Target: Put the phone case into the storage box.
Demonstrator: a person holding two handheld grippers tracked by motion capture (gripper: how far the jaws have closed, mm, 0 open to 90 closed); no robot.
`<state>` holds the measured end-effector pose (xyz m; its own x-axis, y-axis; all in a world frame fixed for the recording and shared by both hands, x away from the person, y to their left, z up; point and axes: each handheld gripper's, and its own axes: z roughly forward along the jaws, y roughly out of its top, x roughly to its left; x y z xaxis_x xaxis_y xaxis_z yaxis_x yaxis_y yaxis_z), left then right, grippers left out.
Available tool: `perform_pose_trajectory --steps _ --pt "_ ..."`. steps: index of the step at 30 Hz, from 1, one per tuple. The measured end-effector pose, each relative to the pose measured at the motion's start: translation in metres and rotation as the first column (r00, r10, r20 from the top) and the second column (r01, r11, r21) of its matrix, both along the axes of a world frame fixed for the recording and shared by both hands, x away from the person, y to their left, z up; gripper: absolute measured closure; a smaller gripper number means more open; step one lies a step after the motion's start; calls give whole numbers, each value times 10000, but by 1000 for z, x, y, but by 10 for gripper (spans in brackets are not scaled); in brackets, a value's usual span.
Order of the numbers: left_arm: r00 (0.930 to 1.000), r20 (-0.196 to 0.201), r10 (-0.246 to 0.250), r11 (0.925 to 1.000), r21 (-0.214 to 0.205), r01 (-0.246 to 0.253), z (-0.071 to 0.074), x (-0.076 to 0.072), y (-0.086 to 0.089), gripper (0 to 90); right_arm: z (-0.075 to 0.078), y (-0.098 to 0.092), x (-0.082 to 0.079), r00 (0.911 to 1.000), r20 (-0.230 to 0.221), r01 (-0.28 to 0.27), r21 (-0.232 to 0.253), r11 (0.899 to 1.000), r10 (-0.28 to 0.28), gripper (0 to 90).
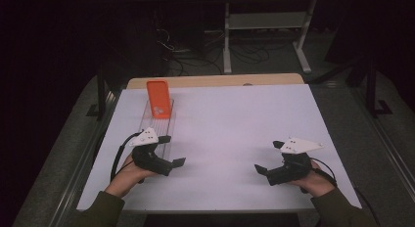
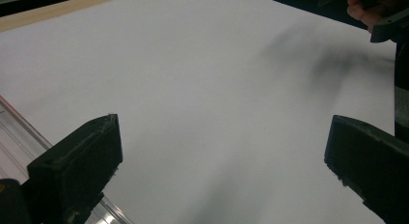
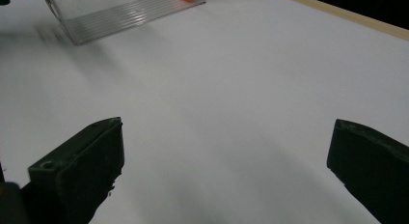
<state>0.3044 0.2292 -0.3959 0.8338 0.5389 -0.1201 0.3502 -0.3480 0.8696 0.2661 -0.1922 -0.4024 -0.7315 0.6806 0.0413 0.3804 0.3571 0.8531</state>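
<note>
A white table [image 1: 235, 134] carries 1 clear ridged tray [image 1: 157, 124] at upper left, holding an orange phone case [image 1: 159, 99].

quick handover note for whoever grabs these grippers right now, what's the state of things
Left gripper: open, holding nothing, right beside the near end of the clear ridged tray.
Right gripper: open, holding nothing, over bare white tabletop at the near right.
Orange phone case: at the tray's far end, looks propped up.
Done: nothing gripped so far.
Left: probably the left gripper goes for the case or tray; the right is far from both.
</note>
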Motion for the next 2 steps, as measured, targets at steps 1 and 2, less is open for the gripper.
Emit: perform_pose_trajectory --steps 1,2 --pt "10000 -95 30 10000 5 -30 0 -1 0 0 0 0 0 10000 17 -13 5 10000 13 0" --pt "10000 -95 16 10000 3 -16 0 0 0 0 0 0 0 10000 47 -33 -13 10000 33 0"
